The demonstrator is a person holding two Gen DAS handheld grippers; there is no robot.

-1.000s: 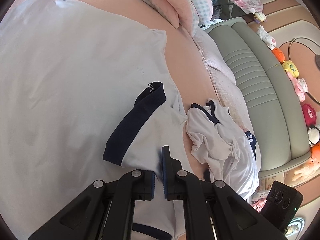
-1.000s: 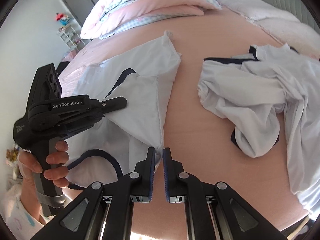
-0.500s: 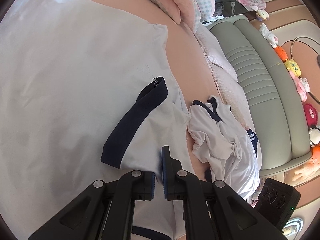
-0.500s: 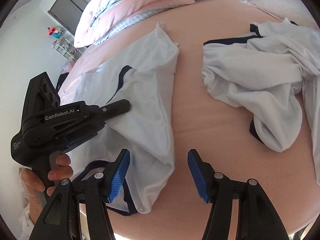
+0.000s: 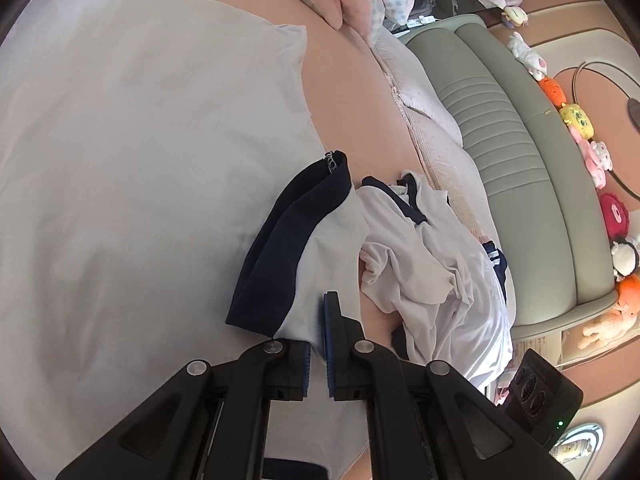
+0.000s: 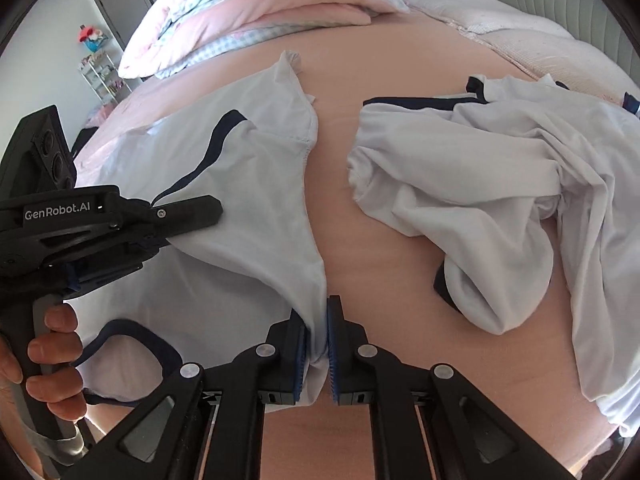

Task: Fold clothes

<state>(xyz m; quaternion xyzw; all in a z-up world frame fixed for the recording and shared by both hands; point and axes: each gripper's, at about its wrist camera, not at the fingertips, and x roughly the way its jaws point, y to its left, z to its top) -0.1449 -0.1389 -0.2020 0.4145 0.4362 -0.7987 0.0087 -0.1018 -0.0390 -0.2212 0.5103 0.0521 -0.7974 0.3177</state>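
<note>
A white shirt with navy trim lies spread on the pink bed; it fills the left of the left wrist view. Its sleeve with a navy cuff is folded over the body. My left gripper is shut on that sleeve's cloth; in the right wrist view the left gripper sits on the shirt, held by a hand. My right gripper is shut on the shirt's near side edge, with cloth bunched between its blue pads. A navy neckline loops at the lower left.
A crumpled pile of white and navy clothes lies to the right on the bed. Pink and checked quilts are heaped at the far end. A green padded headboard with plush toys runs alongside.
My right gripper, shut a second ago, opened wide half a second ago and has now shut on the shirt's side edge. The left gripper kept its hold on the sleeve.
</note>
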